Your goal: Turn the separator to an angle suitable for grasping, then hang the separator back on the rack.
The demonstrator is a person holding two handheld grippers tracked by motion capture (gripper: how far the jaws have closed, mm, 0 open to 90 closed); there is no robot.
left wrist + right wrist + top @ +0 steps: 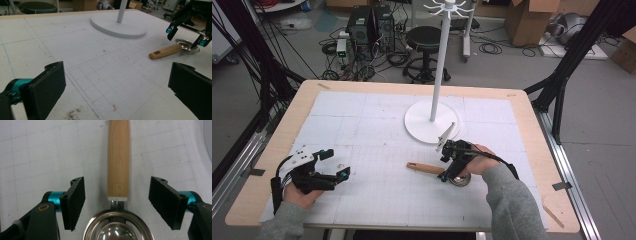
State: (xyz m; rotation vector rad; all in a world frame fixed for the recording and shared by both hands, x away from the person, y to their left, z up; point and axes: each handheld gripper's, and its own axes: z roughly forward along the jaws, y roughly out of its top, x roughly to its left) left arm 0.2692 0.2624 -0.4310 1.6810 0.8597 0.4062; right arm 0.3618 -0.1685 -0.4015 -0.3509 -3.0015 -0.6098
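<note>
Right gripper view: my right gripper (117, 202) jaws wide open, straddling the ladle (118, 170) flat on table (362, 125) near-right of stand (432, 120), nothing gripped; pickup and hanging remain, left gripper (337, 175) open, idle.

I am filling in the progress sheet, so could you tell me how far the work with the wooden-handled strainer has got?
Done: nothing yet; the strainer lies flat on the table mat, apart from the white stand. In hand: the right gripper hovers with jaws open either side of where handle meets metal bowl, not pressing. The left gripper is open and idle. Left: gripping and lifting it, perhaps towards the stand.
</note>
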